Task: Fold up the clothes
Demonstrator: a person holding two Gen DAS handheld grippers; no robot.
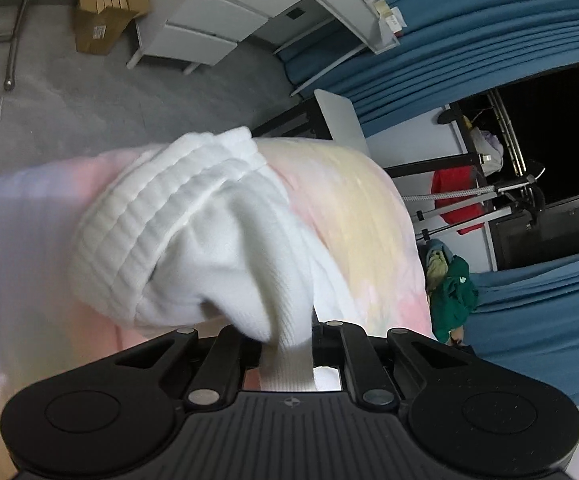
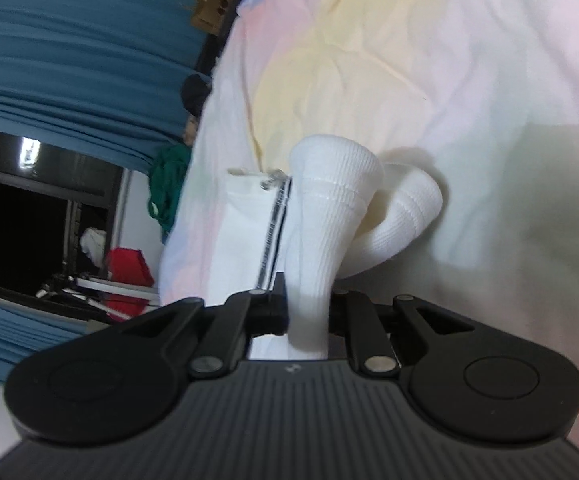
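Left wrist: left gripper (image 1: 287, 354) fingers clamp white sock (image 1: 193, 232), fingertips hidden; right gripper (image 2: 309, 312) likewise.

Your left tool (image 1: 287, 344) is black and matte, with silver rivets, and so is your right tool (image 2: 309, 316). The sock (image 1: 193, 236) is plain white, ribbed in fine lines with a thicker banded cuff. A second white sock (image 2: 249, 236) shows a thin black-and-grey stripe down its edge. The sheet (image 2: 429, 60) is a washed-out pastel blend: pale yellow, pink, lilac and white patches. Curtains (image 1: 489, 32) are teal blue. The floor (image 1: 129, 104) is grey. The box (image 1: 105, 8) is brown cardboard. The drawers (image 1: 209, 24) are white. A green garment (image 1: 455, 292) sits near a red cloth (image 1: 455, 196).
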